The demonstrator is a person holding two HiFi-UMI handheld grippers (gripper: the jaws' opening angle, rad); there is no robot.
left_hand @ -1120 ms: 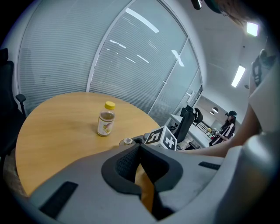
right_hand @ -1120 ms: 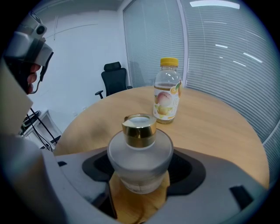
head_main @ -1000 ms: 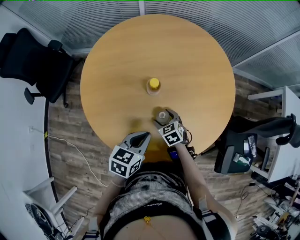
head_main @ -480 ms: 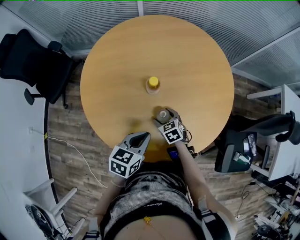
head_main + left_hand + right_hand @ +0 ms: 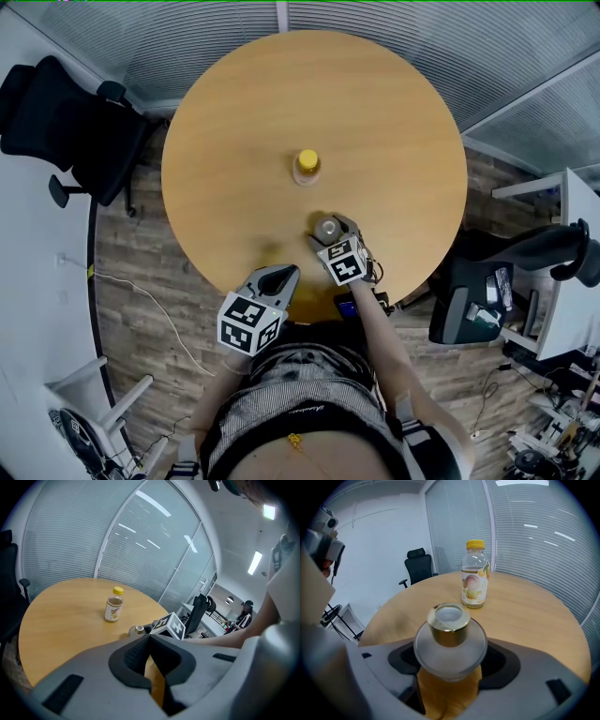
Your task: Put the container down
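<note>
Round bench (image 5: 234, 141), near edge: I am holding right tool (image 5: 449, 667) clamped on container (image 5: 450, 620); left tool (image 5: 149, 641) closed, empty. Risk: releasing too high, tipping it off the edge.

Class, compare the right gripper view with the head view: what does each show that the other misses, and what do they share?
Only the right gripper view: the fruit label on the yellow-capped bottle, and the right gripper's jaws closed on the frosted body of the container, below its gold collar. Only the head view: the left gripper, the table's full round outline and the wooden floor. Both: the bottle, the container, the table and the black office chair.
</note>
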